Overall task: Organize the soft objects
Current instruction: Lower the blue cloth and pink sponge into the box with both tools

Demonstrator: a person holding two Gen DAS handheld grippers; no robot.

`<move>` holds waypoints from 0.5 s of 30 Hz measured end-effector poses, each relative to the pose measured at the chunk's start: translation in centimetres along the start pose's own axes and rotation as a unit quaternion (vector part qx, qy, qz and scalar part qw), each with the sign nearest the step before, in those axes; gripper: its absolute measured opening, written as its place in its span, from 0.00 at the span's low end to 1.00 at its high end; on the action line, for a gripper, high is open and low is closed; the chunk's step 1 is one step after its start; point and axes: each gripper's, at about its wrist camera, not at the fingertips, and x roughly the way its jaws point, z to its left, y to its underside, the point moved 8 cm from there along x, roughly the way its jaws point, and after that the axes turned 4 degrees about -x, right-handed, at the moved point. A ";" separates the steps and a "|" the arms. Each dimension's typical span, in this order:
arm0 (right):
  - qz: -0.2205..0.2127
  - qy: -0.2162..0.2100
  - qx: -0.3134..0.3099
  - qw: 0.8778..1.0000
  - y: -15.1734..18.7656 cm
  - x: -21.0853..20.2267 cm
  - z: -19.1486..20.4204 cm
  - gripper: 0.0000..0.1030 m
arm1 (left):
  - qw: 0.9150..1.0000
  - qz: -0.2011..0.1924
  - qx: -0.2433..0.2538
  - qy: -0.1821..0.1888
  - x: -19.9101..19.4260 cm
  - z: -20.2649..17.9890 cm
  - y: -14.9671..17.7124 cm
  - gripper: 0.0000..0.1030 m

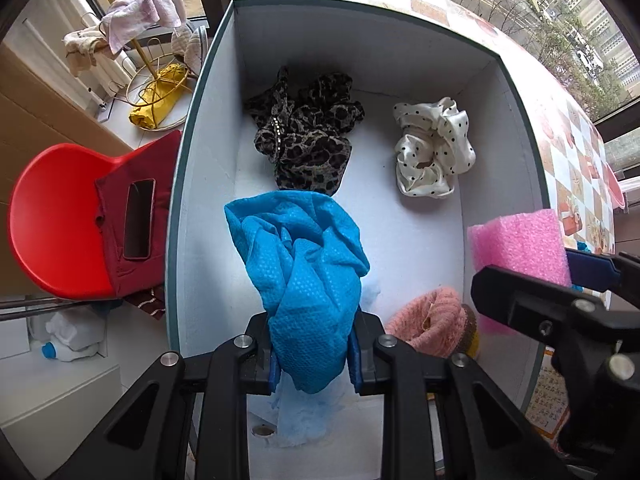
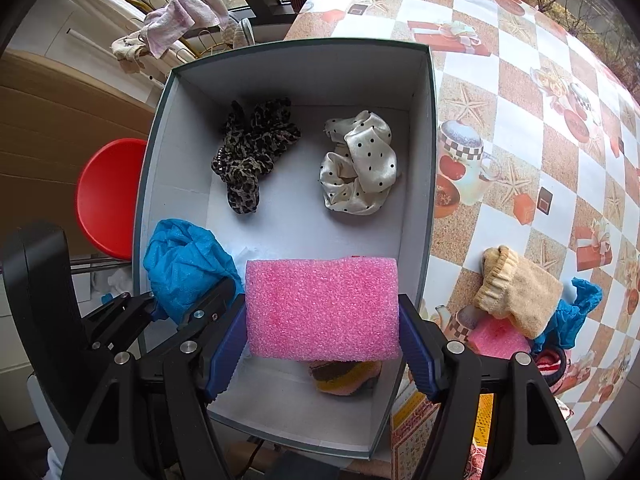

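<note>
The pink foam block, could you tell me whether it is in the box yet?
Not yet: the pink foam block is held above the box, clamped between the right gripper fingers.

So the box [image 2: 430, 152] sits on the table [image 2: 520, 120], near its left edge. Inside, at the far end, two scrunchies lie side by side, one [image 2: 250, 152] left, the other [image 2: 360, 164] right, apart from each other. A knit item [image 2: 346, 376] lies at the near right corner. Off to the box's right, a sock [image 2: 516, 292] rests on a small pile on the table. A chair [image 1: 56, 220] stands left of the box.
</note>
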 end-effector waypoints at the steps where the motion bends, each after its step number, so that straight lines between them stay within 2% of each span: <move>1: 0.001 -0.001 0.001 1.000 0.1 0.1 0.0 0.69 | 1.000 0.002 0.000 0.001 0.2 0.0 0.2 0.27; 10: 0.002 0.001 0.003 1.000 -0.1 0.6 -0.2 0.69 | 1.000 -0.003 -0.005 0.000 0.5 0.1 0.5 0.28; 13: 0.006 -0.002 0.002 1.000 0.0 0.9 -0.1 0.71 | 1.000 0.004 0.012 0.005 0.7 -0.4 1.0 0.37; 15: 0.014 -0.003 0.006 1.000 0.4 1.2 -0.1 0.75 | 1.000 0.009 0.012 0.018 0.7 -0.7 1.7 0.41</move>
